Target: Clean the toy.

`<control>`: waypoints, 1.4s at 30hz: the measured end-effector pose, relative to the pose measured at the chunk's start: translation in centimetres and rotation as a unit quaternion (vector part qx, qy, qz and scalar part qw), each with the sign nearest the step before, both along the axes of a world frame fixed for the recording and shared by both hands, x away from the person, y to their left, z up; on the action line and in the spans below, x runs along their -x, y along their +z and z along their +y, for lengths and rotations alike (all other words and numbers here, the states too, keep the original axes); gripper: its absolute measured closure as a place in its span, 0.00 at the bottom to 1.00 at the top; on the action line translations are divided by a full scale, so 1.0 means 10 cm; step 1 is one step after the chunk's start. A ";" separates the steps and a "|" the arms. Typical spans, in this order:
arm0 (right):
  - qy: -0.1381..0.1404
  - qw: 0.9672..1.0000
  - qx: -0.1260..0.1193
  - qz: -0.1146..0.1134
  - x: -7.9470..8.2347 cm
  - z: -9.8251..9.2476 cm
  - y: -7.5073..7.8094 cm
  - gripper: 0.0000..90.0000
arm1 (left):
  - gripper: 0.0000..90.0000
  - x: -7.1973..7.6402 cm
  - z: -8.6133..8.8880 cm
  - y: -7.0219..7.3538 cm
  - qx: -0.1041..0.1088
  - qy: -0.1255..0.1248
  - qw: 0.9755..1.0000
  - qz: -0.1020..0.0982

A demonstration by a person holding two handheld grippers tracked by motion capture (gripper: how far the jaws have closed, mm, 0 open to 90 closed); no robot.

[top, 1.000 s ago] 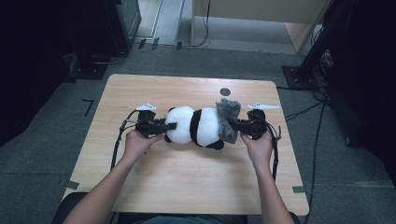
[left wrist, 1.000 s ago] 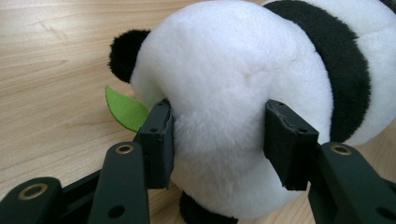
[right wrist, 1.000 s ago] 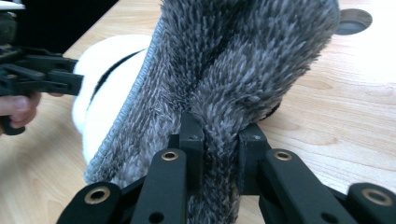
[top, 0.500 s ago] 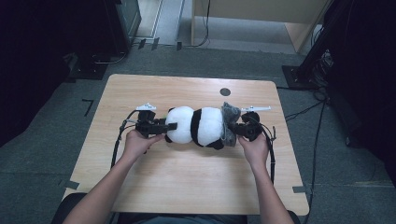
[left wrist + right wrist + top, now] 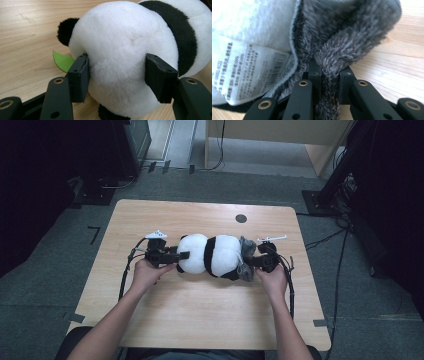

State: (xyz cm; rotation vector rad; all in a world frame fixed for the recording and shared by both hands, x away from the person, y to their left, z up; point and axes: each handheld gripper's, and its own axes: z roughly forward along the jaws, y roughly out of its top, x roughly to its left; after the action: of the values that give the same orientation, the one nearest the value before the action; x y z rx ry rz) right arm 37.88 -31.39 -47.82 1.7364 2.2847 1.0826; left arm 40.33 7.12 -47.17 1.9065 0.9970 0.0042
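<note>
Right gripper (image 5: 252, 261) fingers clamp a grey cloth (image 5: 342, 37) at the panda's (image 5: 212, 255) 3 o'clock end; left gripper (image 5: 182, 255) fingers, just opening, bracket its head; dressing remains unfinished.

A plush panda (image 5: 212, 255) lies on its side across the middle of the wooden table (image 5: 200, 320), head toward the left gripper (image 5: 176, 255), whose jaws have just been opening around the white head. At the panda's other end the right gripper (image 5: 248, 261) pinches a grey fuzzy cloth (image 5: 246, 251) bunched against the toy. A small dark round mark (image 5: 241, 218) sits near the table's far edge.
</note>
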 end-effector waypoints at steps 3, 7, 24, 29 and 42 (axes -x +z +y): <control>-0.009 1.000 -0.005 -0.013 0.06 -0.10 0.10 0.87 | 0.45 0.00 0.01 0.00 -0.001 -0.001 1.000 -0.001; -0.019 0.999 -0.010 -0.039 0.14 -0.24 0.28 0.87 | 0.44 0.00 0.01 0.00 -0.001 -0.001 1.000 -0.001; 0.014 0.990 -0.074 -0.117 0.40 -0.28 0.98 0.87 | 0.44 0.00 0.01 0.00 -0.002 -0.001 1.000 -0.001; 0.044 0.987 -0.092 -0.121 0.42 -0.10 1.05 0.87 | 0.44 0.00 0.01 0.00 -0.002 -0.001 1.000 -0.001; 0.056 0.991 -0.066 -0.103 0.30 0.15 0.77 0.87 | 0.44 0.00 0.01 0.00 -0.001 -0.001 1.000 -0.002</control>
State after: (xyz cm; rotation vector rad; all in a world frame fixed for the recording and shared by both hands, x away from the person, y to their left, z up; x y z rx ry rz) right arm 34.91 -29.89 -40.10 1.4729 2.2512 1.3921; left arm 40.35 7.19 -47.17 1.9082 0.9925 0.0066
